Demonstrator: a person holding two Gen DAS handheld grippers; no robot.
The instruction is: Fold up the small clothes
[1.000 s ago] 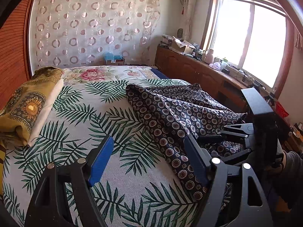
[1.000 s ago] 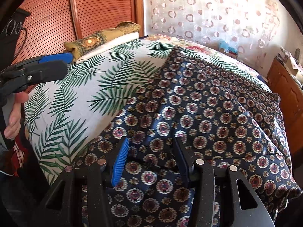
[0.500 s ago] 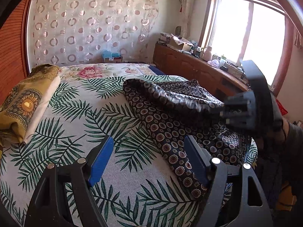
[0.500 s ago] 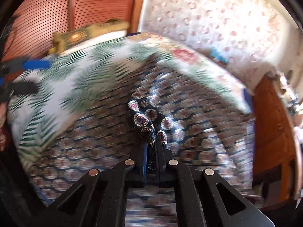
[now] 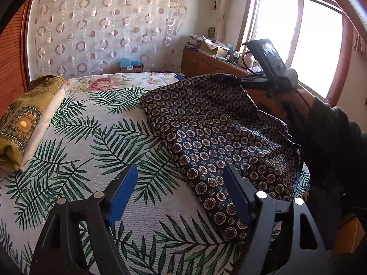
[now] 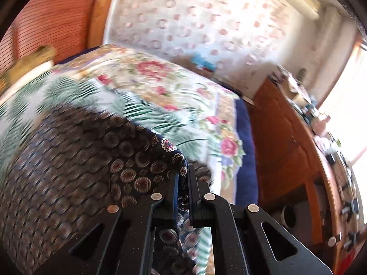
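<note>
The dark patterned garment (image 5: 213, 133), navy with small round medallions, lies on the right part of the bed (image 5: 96, 137), spread over the palm-leaf bedspread (image 5: 75, 151), with its far right edge raised off the bed. That raised edge is pinched in the right hand-held gripper (image 6: 182, 178), whose two fingers stand pressed together on a fold of the cloth (the right wrist view shows the fabric running in between the pads and out below them). From that grip the garment slopes down and to the left across the bed, and in the left wrist view it forms a raised ridge running from the gripper down to the flat part. The person's arm in a dark sleeve (image 5: 332, 133) reaches in from the right edge of the left wrist view and carries that gripper near the wooden dresser (image 5: 206, 61) under the window (image 5: 298, 34). The left hand-held gripper (image 5: 181, 192) hangs low over the near edge of the bed with its blue-padded fingers well apart and nothing between them; the near corner of the garment lies just beside and partly under its right finger. At the left of the bed, well apart from the garment, a yellow patterned pillow (image 5: 23, 119) rests against the wooden headboard (image 5: 11, 68). A curtain with ring motifs (image 5: 103, 27) covers the far wall.
</note>
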